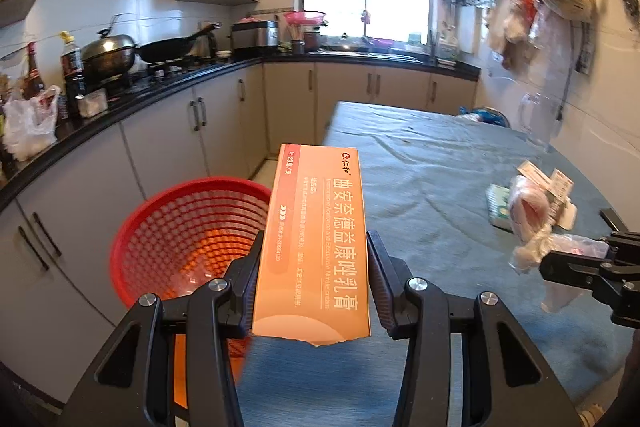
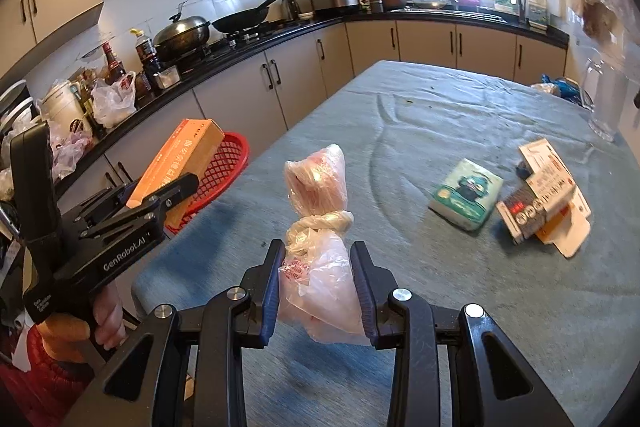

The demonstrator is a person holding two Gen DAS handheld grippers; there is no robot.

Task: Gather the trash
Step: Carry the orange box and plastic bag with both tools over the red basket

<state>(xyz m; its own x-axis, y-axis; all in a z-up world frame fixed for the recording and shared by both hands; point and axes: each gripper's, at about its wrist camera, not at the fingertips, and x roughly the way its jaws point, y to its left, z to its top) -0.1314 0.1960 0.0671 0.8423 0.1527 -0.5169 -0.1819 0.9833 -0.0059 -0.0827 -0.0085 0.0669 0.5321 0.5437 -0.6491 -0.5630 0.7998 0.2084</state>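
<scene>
Left gripper [image 1: 314,267] grips your orange box [image 1: 316,239], long axis pointing forward; red basket [image 1: 132,247] sits just left below. Right gripper [image 2: 318,291], farther, clamps knotted bag [image 2: 316,227].

Colours we see on the table and beside it

We see an orange box [image 1: 316,239] with white lettering, a red mesh-patterned basket [image 1: 188,227], a pale pink translucent bag [image 2: 320,235], a blue-grey tablecloth [image 1: 432,163] and a green tissue pack [image 2: 466,201].
</scene>
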